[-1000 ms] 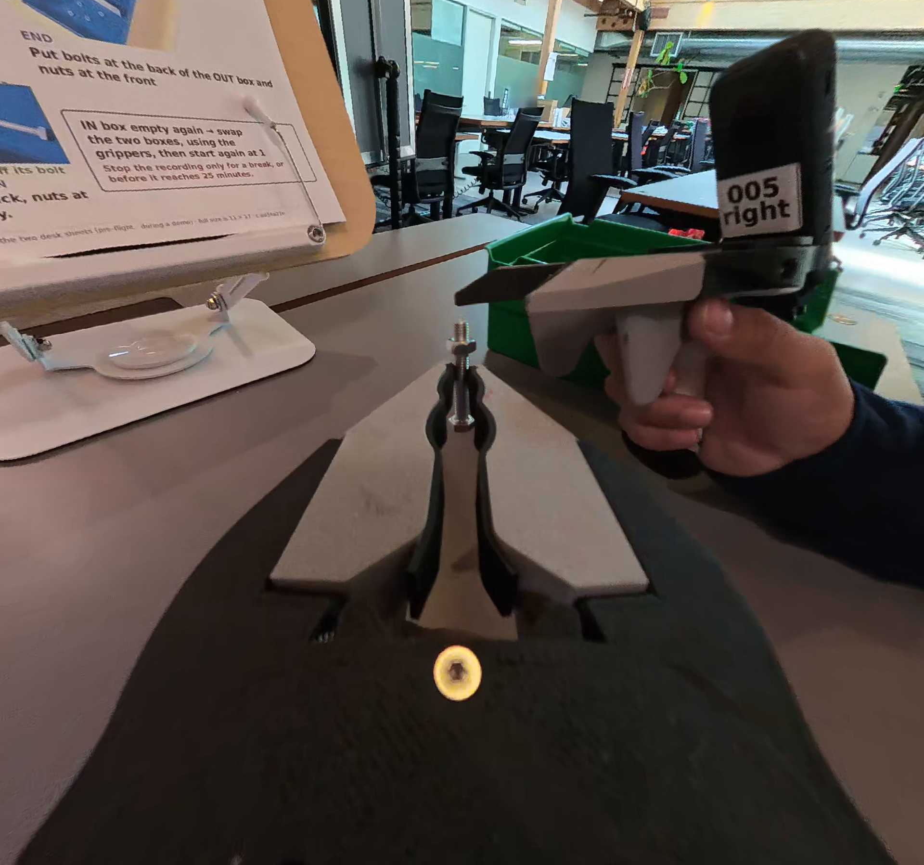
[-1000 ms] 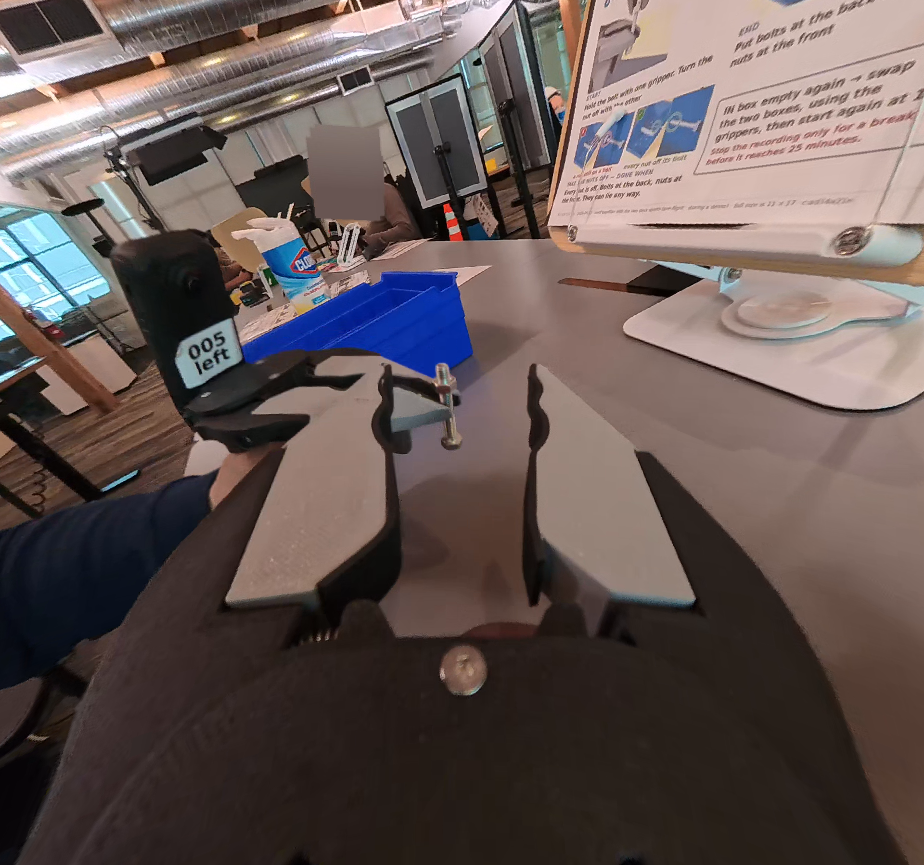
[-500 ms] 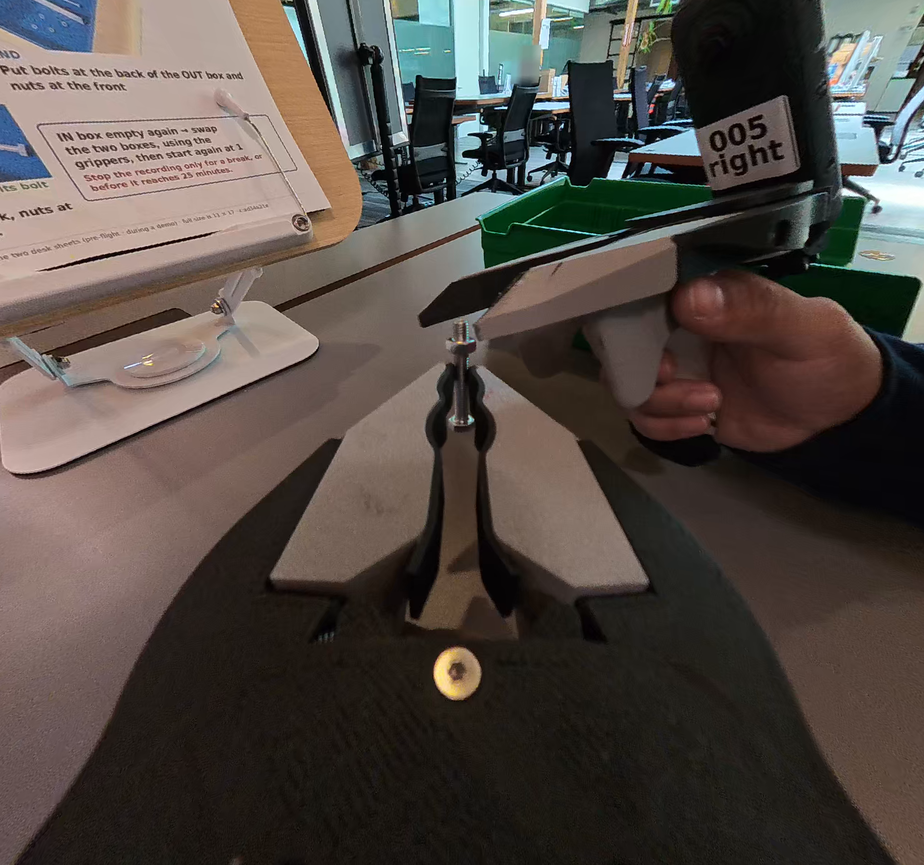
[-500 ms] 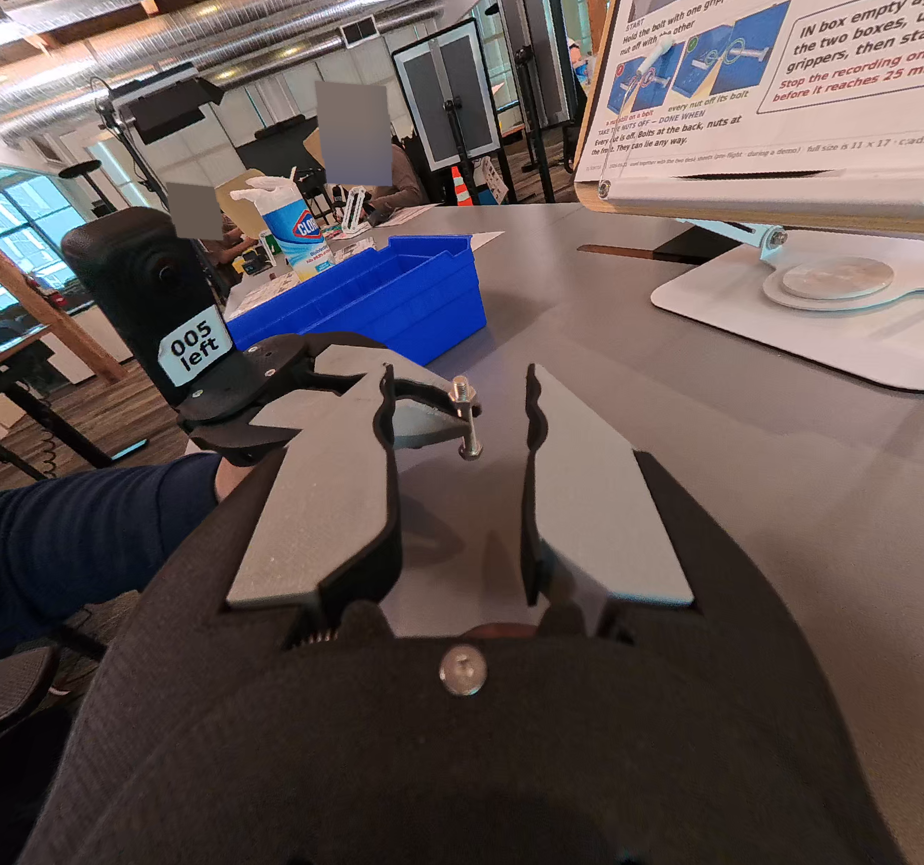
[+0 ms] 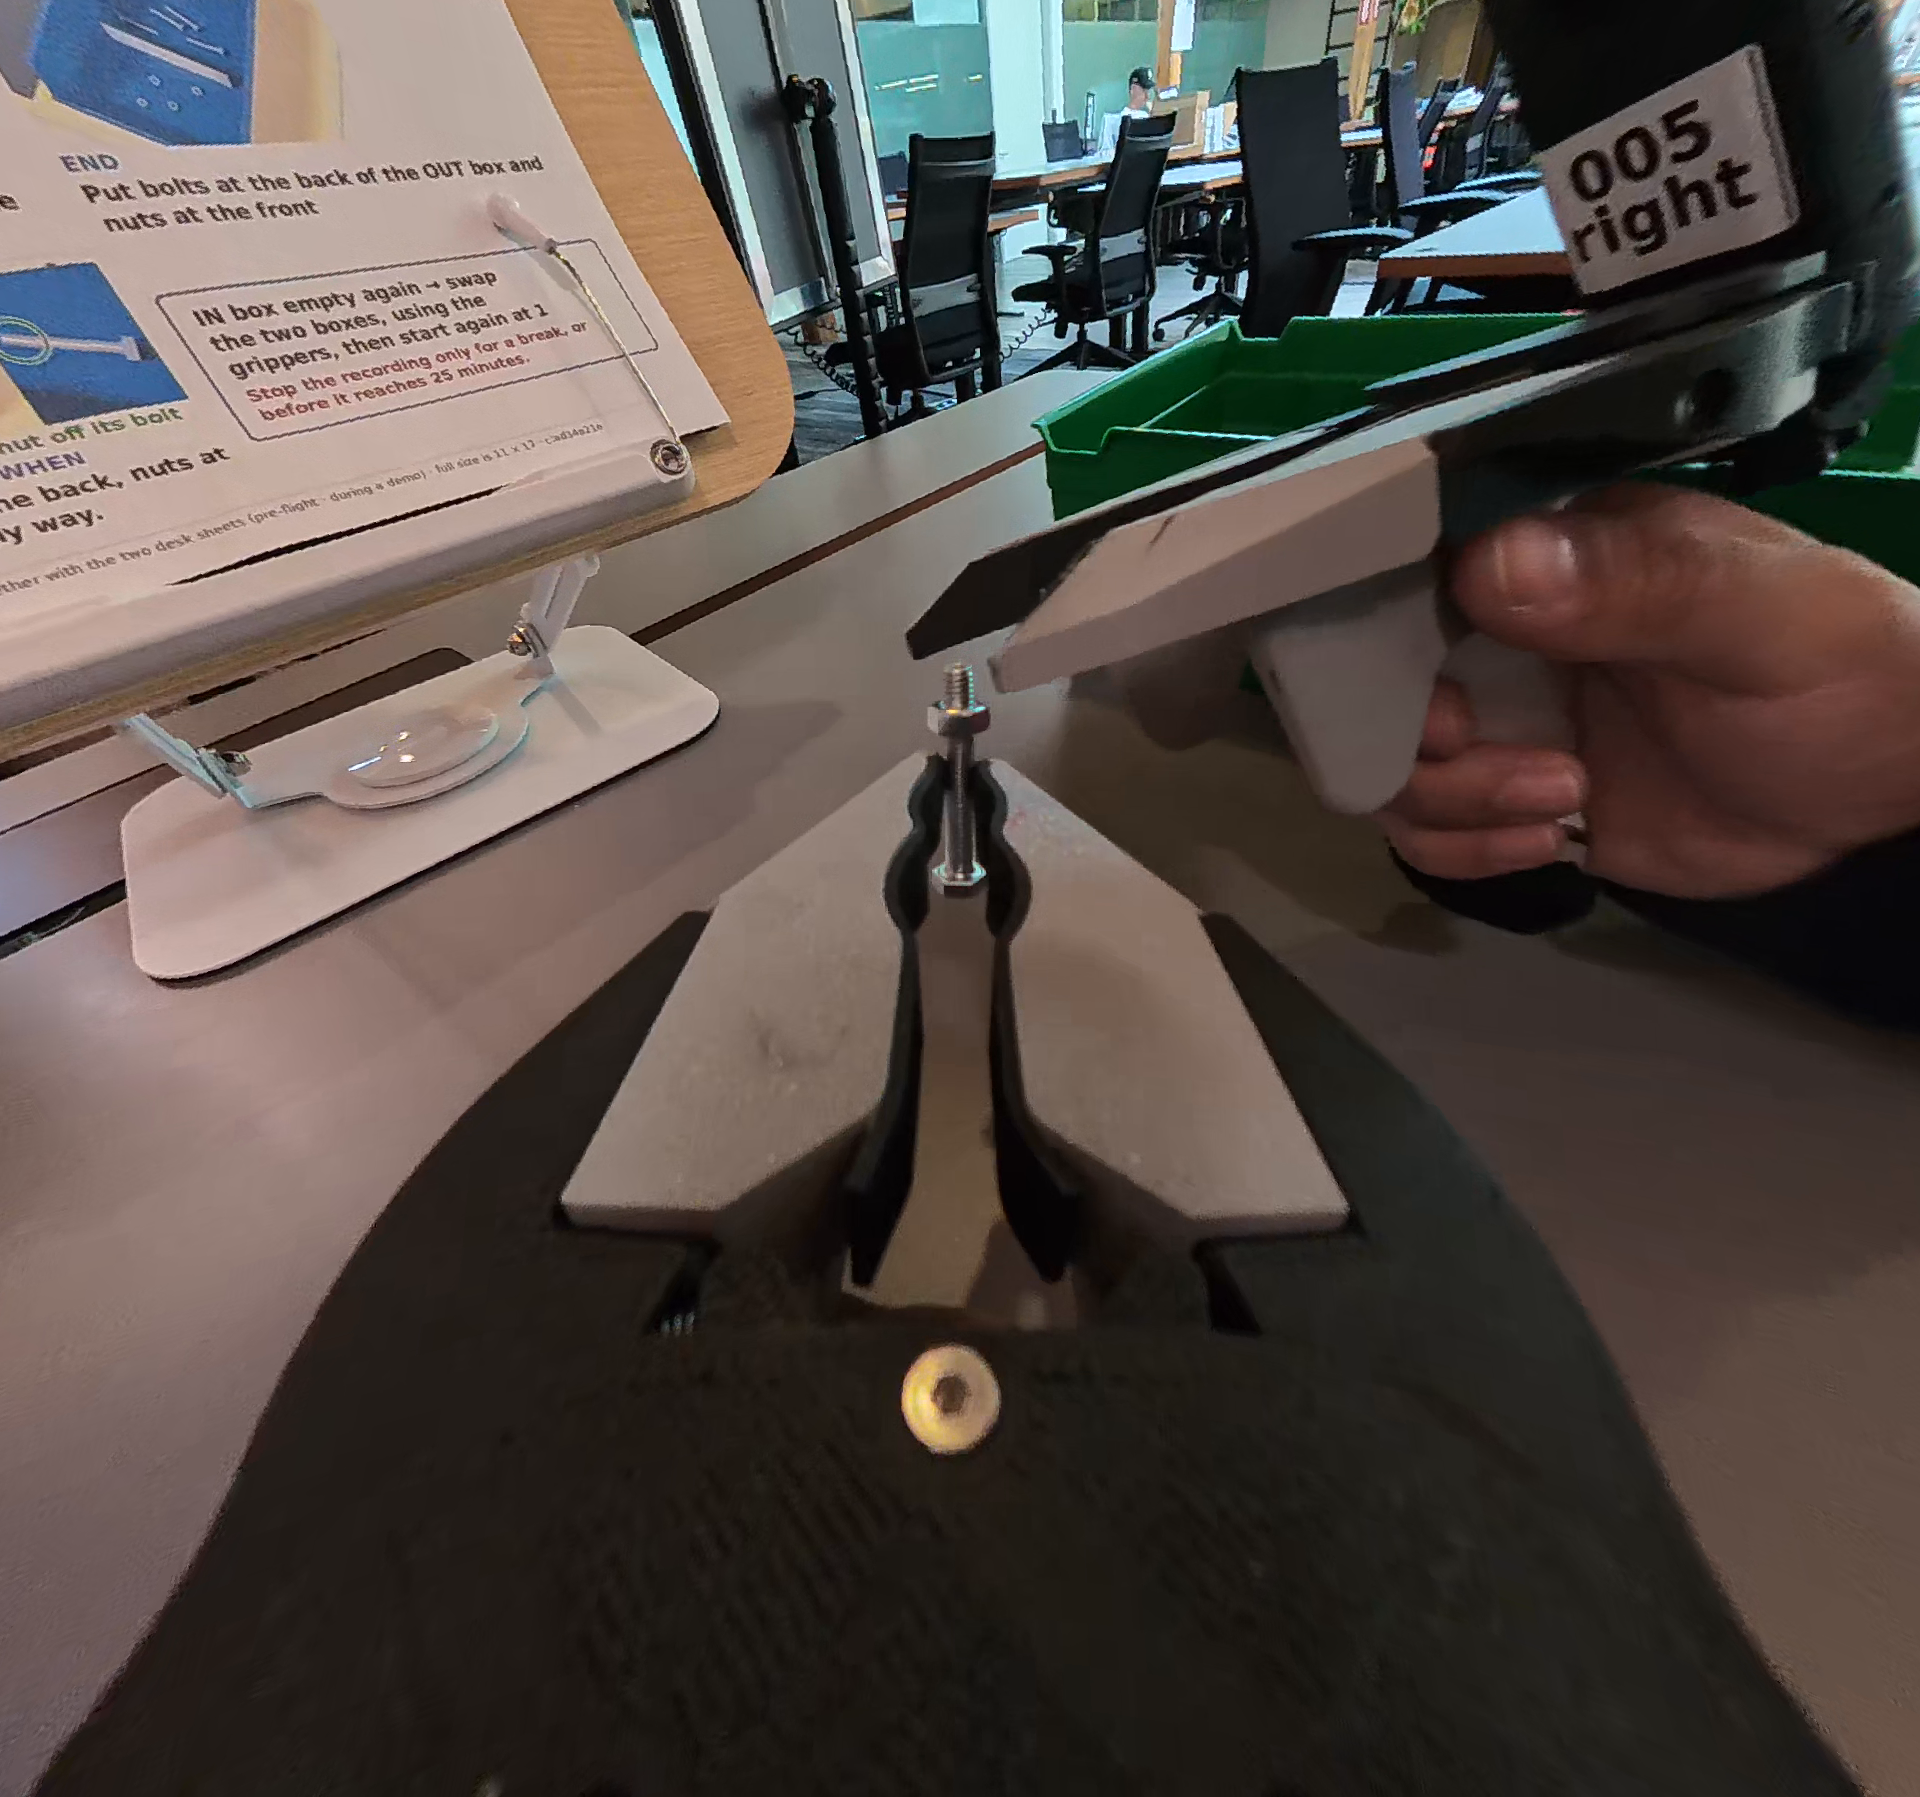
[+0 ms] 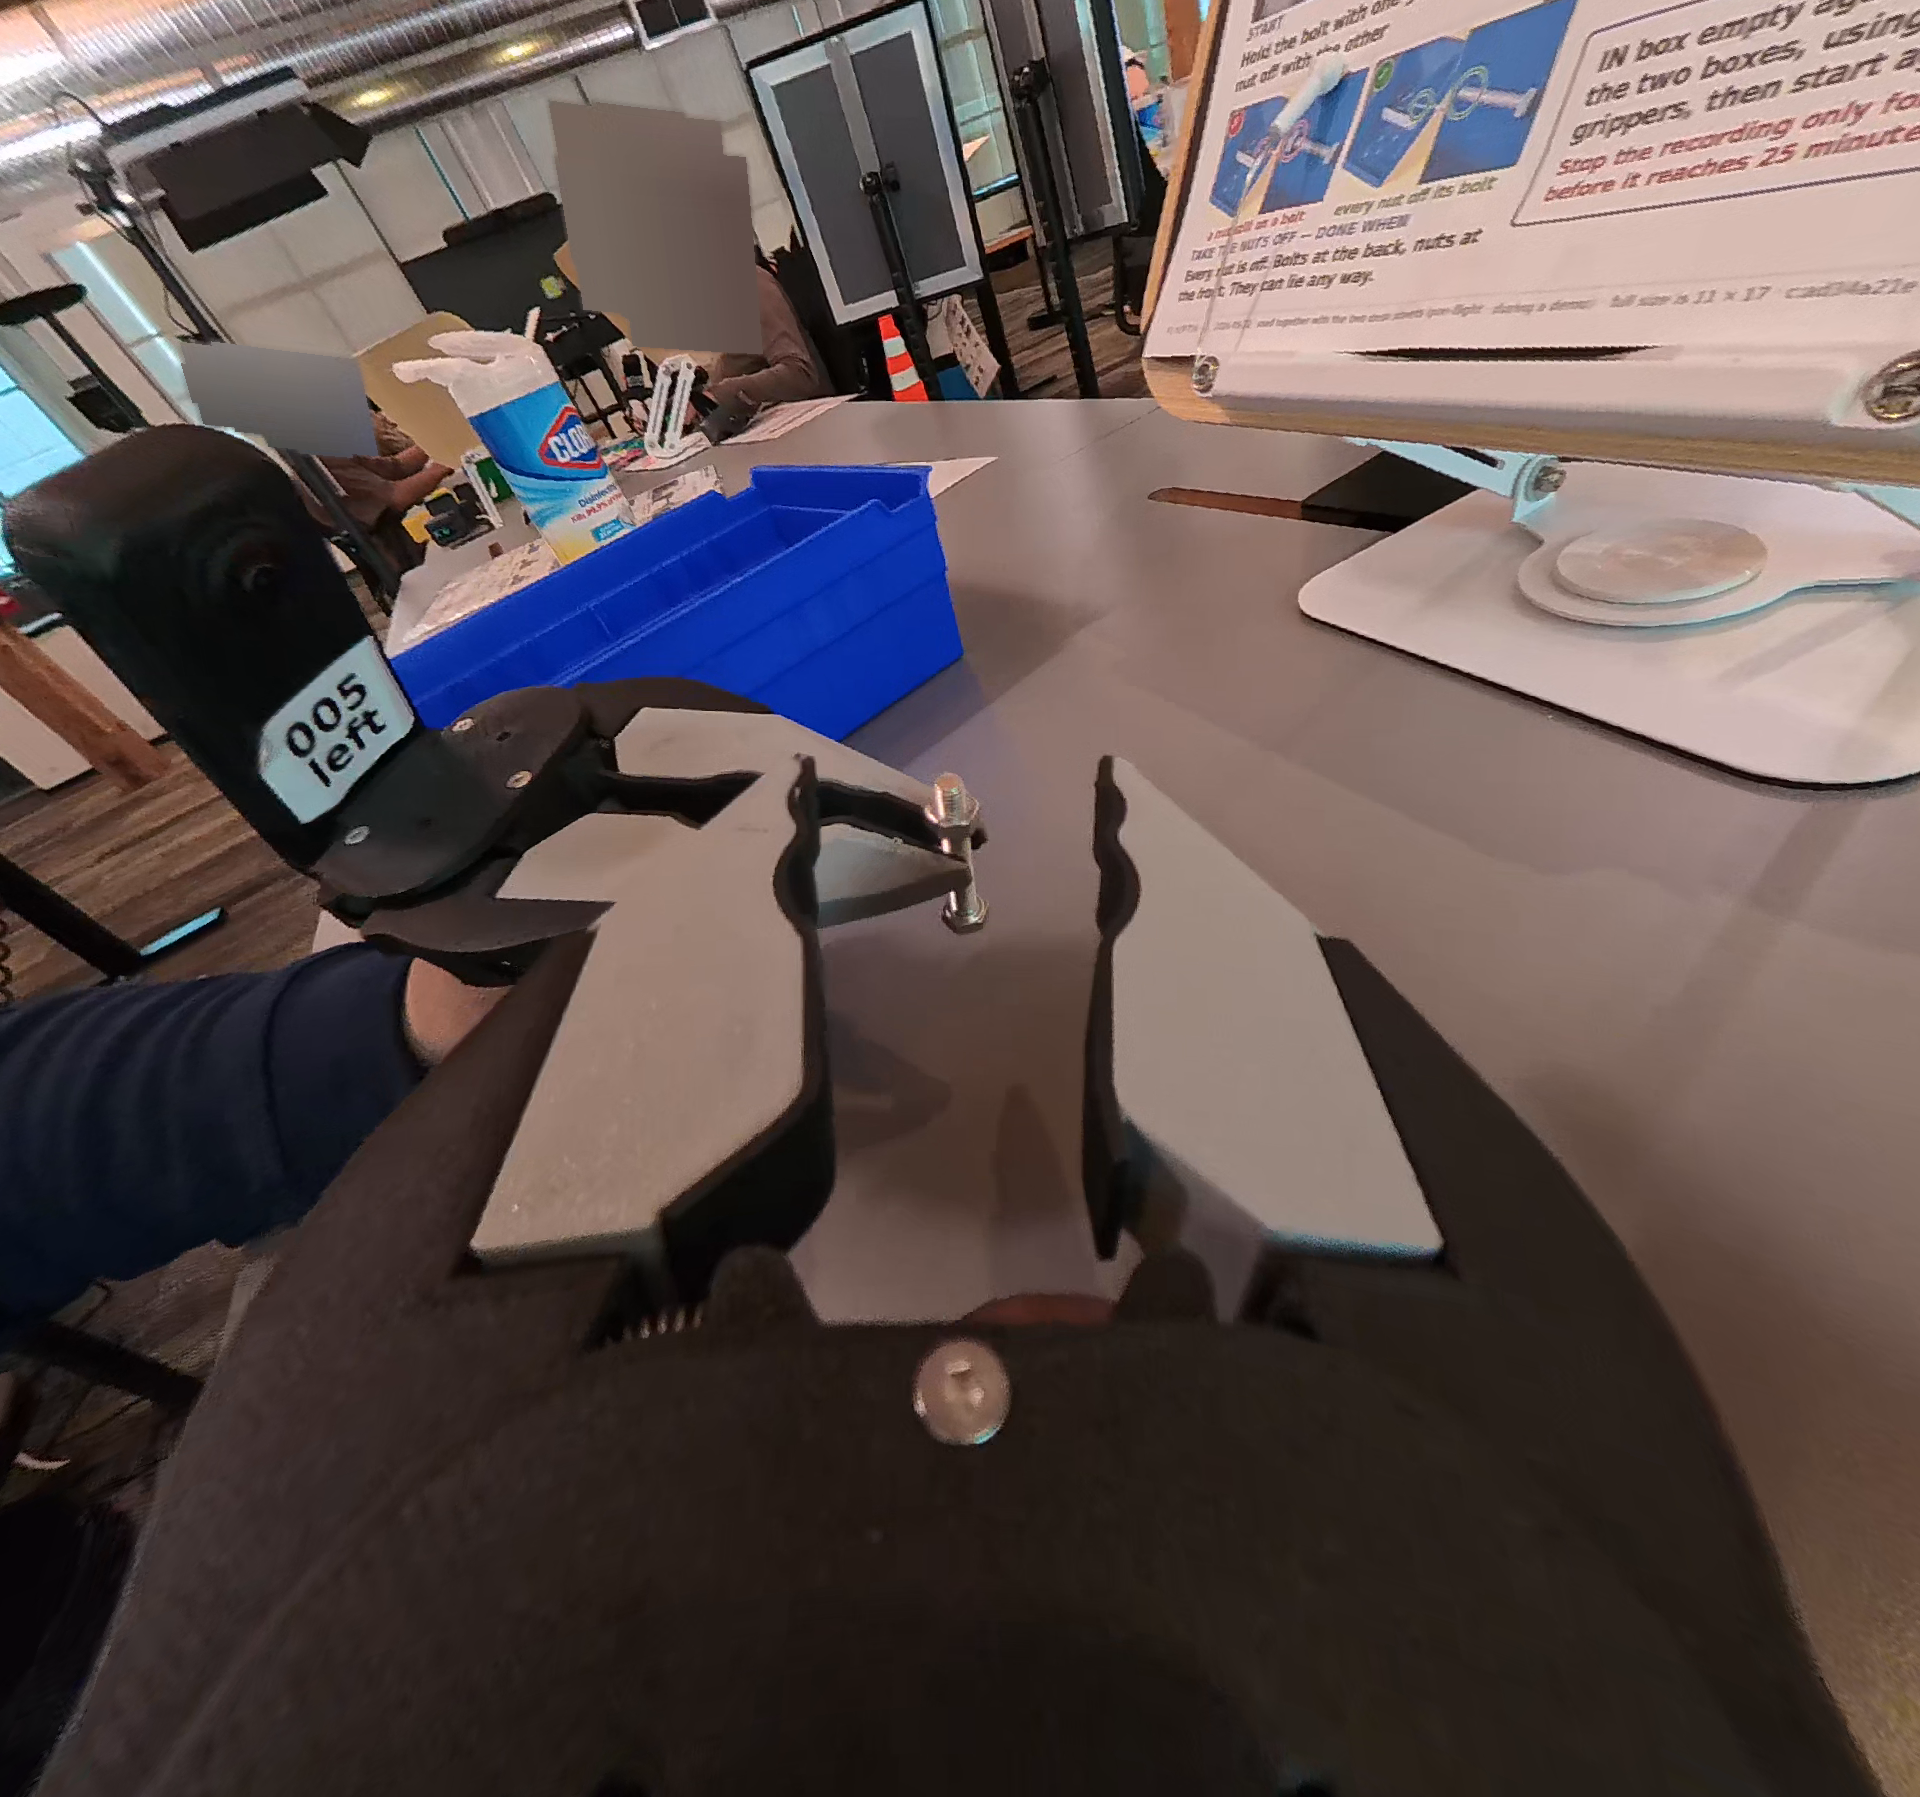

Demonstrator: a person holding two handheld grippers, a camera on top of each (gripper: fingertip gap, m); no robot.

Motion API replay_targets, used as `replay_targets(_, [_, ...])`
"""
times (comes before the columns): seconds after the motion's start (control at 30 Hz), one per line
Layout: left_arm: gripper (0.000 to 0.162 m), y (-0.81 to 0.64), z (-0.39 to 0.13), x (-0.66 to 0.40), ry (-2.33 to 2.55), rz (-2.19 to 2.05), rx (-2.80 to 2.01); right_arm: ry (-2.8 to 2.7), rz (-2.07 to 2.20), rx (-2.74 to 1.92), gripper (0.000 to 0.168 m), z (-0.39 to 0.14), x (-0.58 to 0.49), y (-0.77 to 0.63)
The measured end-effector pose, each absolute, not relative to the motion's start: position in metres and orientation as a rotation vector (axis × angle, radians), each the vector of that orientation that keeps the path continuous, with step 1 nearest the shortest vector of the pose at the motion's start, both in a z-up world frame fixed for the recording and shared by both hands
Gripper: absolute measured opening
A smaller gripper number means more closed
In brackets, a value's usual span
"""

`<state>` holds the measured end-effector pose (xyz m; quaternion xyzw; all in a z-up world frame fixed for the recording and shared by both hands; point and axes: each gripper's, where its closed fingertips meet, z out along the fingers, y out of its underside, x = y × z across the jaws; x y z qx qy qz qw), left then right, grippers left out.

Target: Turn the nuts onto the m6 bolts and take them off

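My left gripper (image 5: 958, 791) is shut on the shank of a silver bolt (image 5: 961, 802). The bolt stands upright, head down, with a nut (image 5: 962, 714) threaded near its top end. In the right wrist view the left gripper (image 6: 961, 864) holds the same bolt (image 6: 964, 859) with its nut (image 6: 958, 818) between my own fingers. My right gripper (image 6: 951, 791) is open and holds nothing; its fingers stand to either side of the bolt without touching it. In the left wrist view the right gripper (image 5: 971, 630) hovers just above and right of the bolt's tip.
A blue bin (image 6: 727, 584) stands on the grey table (image 6: 1351, 864) at the left, a green bin (image 5: 1195, 417) at the right. A white stand (image 5: 416, 760) holds an instruction sheet at the back. A wipes canister (image 6: 540, 448) stands behind the blue bin. Only a small space, under 4 cm, lies between the two pairs of fingers.
The right gripper has come closer to the bolt and risen, its open fingers now around the nut end. The left gripper stays shut on the bolt.
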<state>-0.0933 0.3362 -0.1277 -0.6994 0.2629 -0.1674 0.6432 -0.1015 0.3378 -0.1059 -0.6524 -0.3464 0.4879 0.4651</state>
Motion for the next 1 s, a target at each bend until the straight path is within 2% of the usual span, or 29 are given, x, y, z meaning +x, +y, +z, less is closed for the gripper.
replay_targets(0.07, [0.003,0.337,-0.128,-0.094,0.604,-0.354,-1.592,-0.834,1.154,-1.624,0.044,-0.107,-0.098,0.343])
replay_targets(0.33, [0.002,0.339,-0.133,-0.094,0.626,-0.291,-1.603,-0.843,1.149,-1.657,0.042,-0.111,-0.098,0.342])
replay_targets(0.43, [0.002,0.34,-0.131,-0.096,0.631,-0.248,-1.593,-0.874,1.136,-1.668,0.021,-0.115,-0.099,0.34])
replay_targets(0.6, [0.002,0.338,-0.132,-0.092,0.659,-0.232,-1.584,-0.887,1.156,-1.723,0.026,-0.126,-0.103,0.34])
replay_targets(0.63, [0.002,0.337,-0.133,-0.091,0.663,-0.232,-1.588,-0.883,1.166,-1.718,0.024,-0.126,-0.103,0.34])
replay_targets(0.67, [0.002,0.337,-0.134,-0.09,0.668,-0.235,-1.592,-0.892,1.18,-1.704,0.011,-0.124,-0.103,0.338])
replay_targets(0.7, [0.002,0.337,-0.136,-0.089,0.666,-0.242,-1.598,-0.9,1.183,-1.707,0.008,-0.125,-0.103,0.337])
replay_targets(0.9, [0.003,0.338,-0.14,-0.088,0.635,-0.292,-1.635,-0.912,1.149,-1.719,0.007,-0.126,-0.101,0.338])
replay_targets(1.0, [0.012,0.34,-0.145,-0.09,0.629,-0.294,-1.672,-0.927,1.164,-1.7,0.007,-0.123,-0.102,0.334])
